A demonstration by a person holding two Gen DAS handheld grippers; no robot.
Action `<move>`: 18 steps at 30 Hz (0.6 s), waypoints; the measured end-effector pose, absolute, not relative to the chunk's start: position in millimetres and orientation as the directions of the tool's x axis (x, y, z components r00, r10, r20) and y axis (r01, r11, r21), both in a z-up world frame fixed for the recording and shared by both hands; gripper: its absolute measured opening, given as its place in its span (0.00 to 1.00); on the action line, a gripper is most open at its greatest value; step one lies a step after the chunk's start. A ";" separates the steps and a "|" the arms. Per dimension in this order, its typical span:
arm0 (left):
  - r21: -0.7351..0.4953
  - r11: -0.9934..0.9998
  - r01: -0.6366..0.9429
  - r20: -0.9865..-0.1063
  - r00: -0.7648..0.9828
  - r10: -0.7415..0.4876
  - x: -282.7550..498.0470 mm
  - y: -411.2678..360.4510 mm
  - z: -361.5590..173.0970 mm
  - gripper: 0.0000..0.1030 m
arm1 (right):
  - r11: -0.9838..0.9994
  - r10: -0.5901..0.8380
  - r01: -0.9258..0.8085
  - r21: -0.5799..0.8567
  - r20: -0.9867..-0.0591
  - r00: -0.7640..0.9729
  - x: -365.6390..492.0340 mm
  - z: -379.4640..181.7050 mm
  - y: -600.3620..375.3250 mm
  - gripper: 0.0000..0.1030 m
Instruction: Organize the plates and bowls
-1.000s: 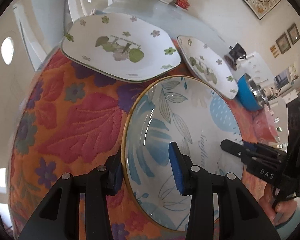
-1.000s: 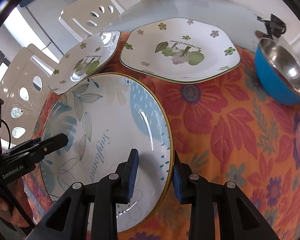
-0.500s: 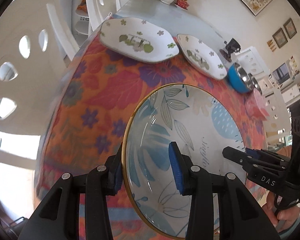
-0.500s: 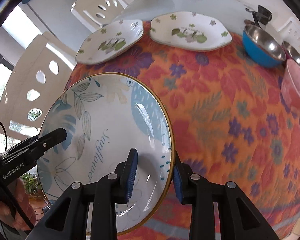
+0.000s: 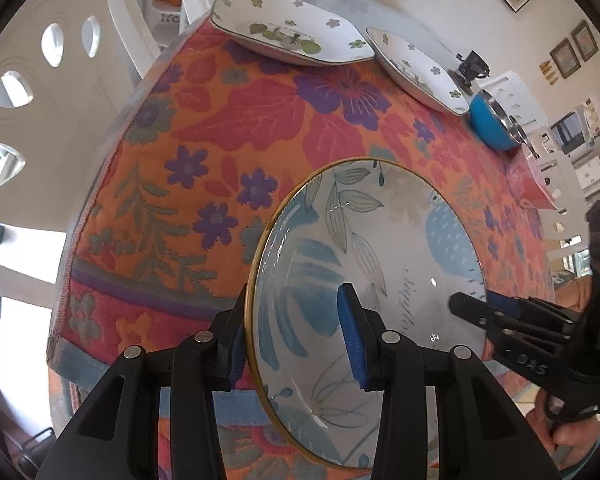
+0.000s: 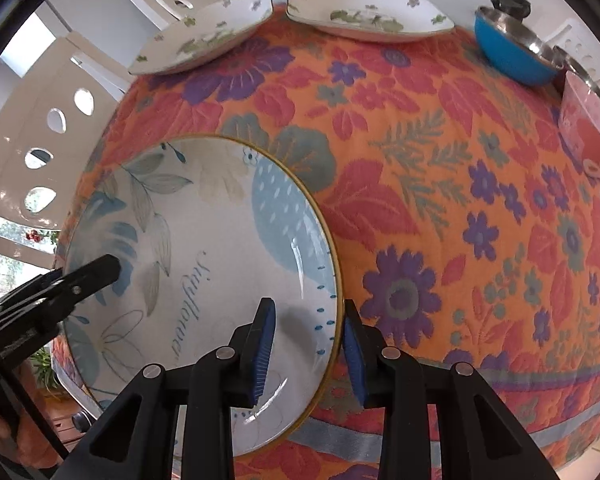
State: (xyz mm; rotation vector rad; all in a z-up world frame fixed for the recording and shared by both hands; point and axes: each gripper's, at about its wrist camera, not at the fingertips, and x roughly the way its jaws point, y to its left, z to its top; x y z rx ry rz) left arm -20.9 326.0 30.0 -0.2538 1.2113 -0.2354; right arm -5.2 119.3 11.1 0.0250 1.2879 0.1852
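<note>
A large round plate (image 5: 364,256) (image 6: 204,240) with blue leaves and a gold rim hangs over the table's near edge. Both grippers carry it. My left gripper (image 5: 292,320) is shut on its left rim, one pad inside and one underneath. My right gripper (image 6: 308,320) is shut on the opposite rim in the same way. Each gripper shows in the other's view: the right one (image 5: 472,308), the left one (image 6: 100,272). Two white plates with green flowers (image 5: 292,36) (image 5: 420,66) (image 6: 204,36) (image 6: 368,12) lie side by side at the table's far end.
An orange floral cloth (image 6: 440,220) covers the table. A blue bowl with a steel inside (image 6: 512,52) (image 5: 492,124) and a pink container (image 6: 588,120) stand at the far right. White chairs (image 5: 60,80) (image 6: 40,140) line the left side. A person's hands hold the gripper handles.
Both grippers have drawn back with the blue-leaf plate from beside the two flowered plates to the table's near edge. Their hold on the rim looks the same.
</note>
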 end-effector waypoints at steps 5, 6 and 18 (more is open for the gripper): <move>-0.274 0.961 -0.043 -0.875 0.426 -0.230 -33.6 345.2 60.5 0.37 | 0.985 0.144 -0.143 0.100 -0.926 0.350 -13.4 41.1 97.3 0.31; -0.267 0.962 -0.055 -0.868 0.447 -0.216 -37.5 348.6 69.5 0.38 | 0.984 0.155 -0.139 0.111 -0.916 0.371 -16.6 51.5 87.0 0.31; -0.256 0.967 -0.016 -0.676 0.717 -0.167 -80.7 325.9 218.6 0.52 | 0.934 0.354 -0.291 0.207 -0.642 0.680 -54.8 192.6 53.4 0.73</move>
